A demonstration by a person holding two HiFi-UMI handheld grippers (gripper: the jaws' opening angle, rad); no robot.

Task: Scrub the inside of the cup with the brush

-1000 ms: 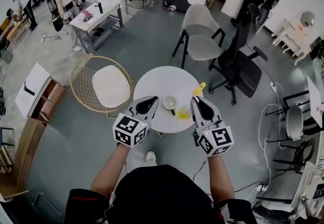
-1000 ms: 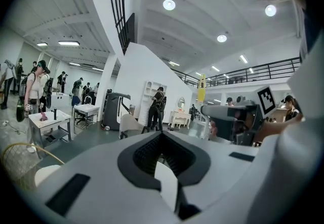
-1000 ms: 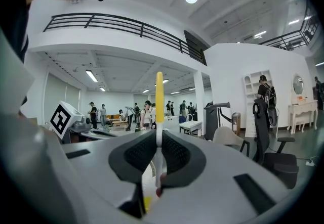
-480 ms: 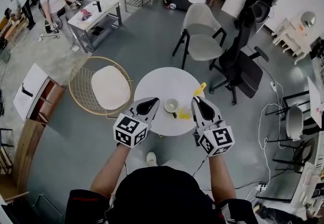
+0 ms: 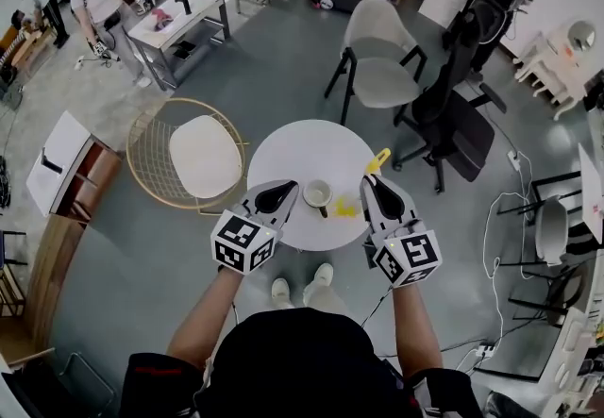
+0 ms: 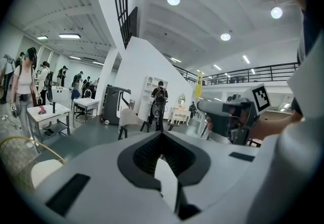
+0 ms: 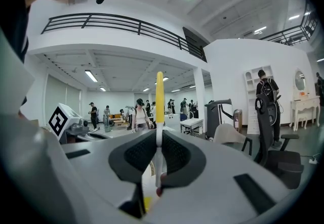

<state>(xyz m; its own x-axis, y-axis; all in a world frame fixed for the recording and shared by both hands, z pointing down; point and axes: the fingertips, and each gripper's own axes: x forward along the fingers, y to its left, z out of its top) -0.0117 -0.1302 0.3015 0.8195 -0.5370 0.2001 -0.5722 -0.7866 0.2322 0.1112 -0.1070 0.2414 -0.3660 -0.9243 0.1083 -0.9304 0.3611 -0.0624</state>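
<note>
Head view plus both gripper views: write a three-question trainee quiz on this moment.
1. True or false: the right tongs are shut on the brush.
2. The brush's handle tip is: A) yellow, B) blue, C) black.
3. Fill in: the cup stands on the round white ____.
Key: 1 true; 2 A; 3 table.

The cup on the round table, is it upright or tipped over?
Upright: in the head view the cup shows its round open mouth facing up, standing on the white table.
</note>
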